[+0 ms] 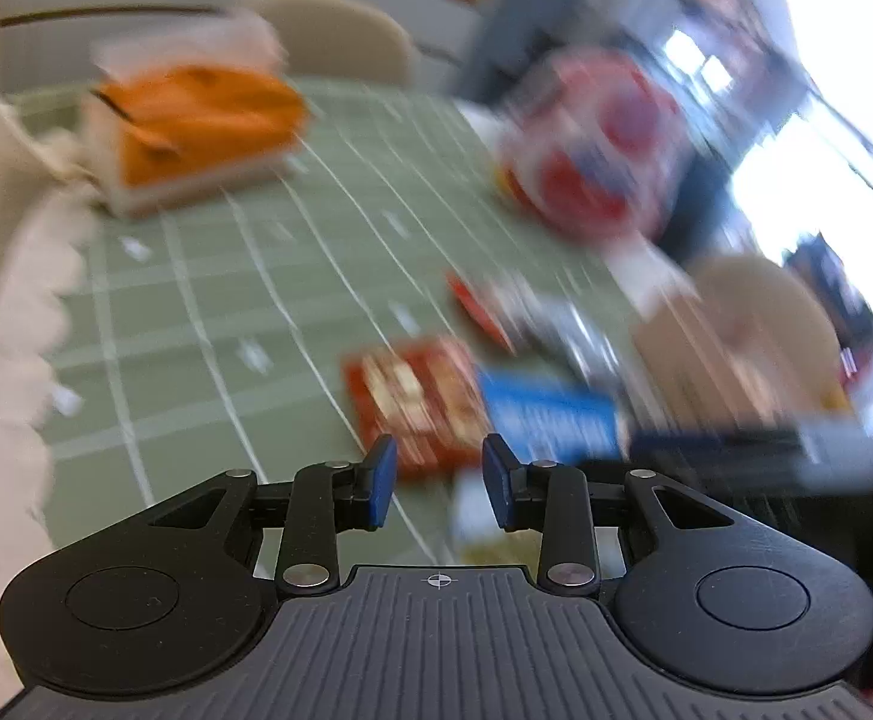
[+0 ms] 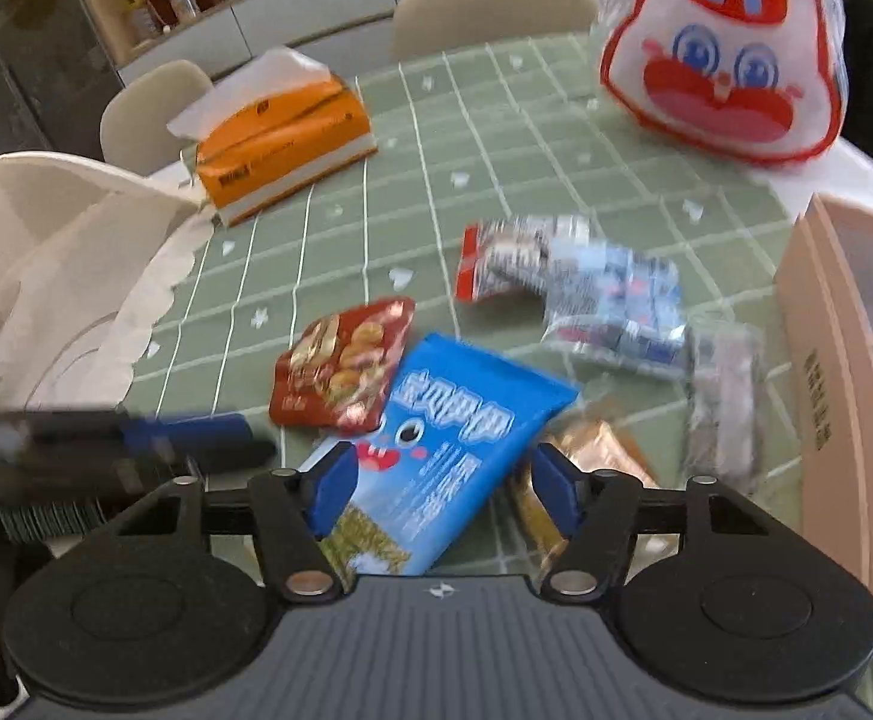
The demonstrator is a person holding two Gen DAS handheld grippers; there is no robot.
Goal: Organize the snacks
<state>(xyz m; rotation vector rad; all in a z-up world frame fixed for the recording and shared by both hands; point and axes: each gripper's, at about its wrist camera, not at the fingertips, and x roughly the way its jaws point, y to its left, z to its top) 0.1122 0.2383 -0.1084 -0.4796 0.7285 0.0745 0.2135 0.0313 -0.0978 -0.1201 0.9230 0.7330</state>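
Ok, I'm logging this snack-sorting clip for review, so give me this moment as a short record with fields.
surface: green checked tablecloth
loose snacks: blue packet, red packet, clear wrapped packs
also on table: orange tissue box, rabbit-face bag
container: cardboard box at right edge, some packets inside
right gripper: open, straddling the blue packet's width, pads not seen pressing
left gripper: open, empty, above the table

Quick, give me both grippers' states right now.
Left gripper: open, jaws narrowly apart, nothing between them.
Right gripper: open, straddling the blue snack packet, pads not visibly pressing on it.
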